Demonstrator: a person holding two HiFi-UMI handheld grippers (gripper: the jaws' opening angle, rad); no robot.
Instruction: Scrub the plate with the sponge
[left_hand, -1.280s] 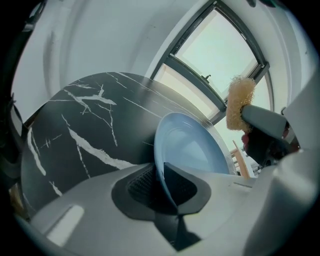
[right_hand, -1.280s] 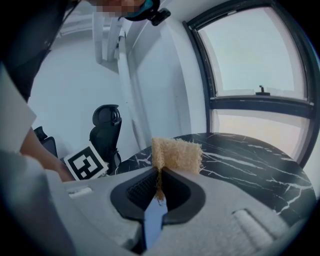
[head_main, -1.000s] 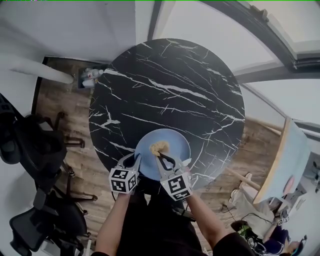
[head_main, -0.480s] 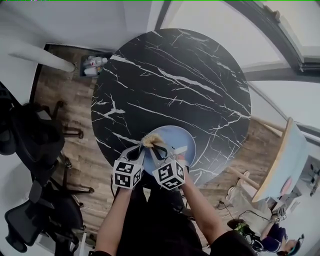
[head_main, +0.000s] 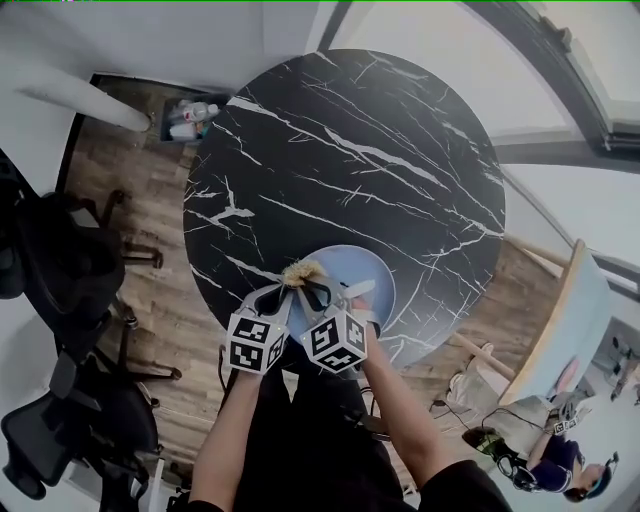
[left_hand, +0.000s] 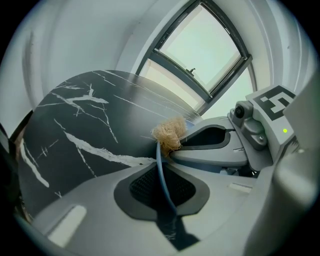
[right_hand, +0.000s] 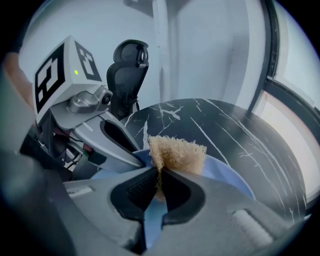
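Seen from above, 2 dark office chairs (head_main: 62, 262) stand at the left edge of the frame on a wooden floor. A box of bottles (head_main: 186, 118) sits at the upper left. The centre is filled by 1 round black marble table (head_main: 340, 150) with white veins.

At the lower centre, on the table's near edge, lies 1 pale blue plate (head_main: 365, 268). The left gripper (head_main: 274, 296) reaches in from below. Its jaws have just been closing and now pinch the plate's thin left rim, which runs between the pads in the left gripper view.

Just right of it, 1 tan, fibrous sponge (head_main: 302, 272) sits at the plate's left rim. The right gripper (head_main: 318, 296) holds it, with its jaws pressed together on the sponge's lower part. The rest of the sponge fans out above the pads, over the blue surface. The 2 grippers sit close side by side, each carrying 1 marker cube.

The step in hand appears to be the scrubbing itself: 1 gripper steadies the plate while the other works the sponge at its edge. The next move probably calls for sweeping the sponge rightward across the bare blue centre. It should stay pressed down, and the left grip should stay firm so the plate does not slide off the table edge.
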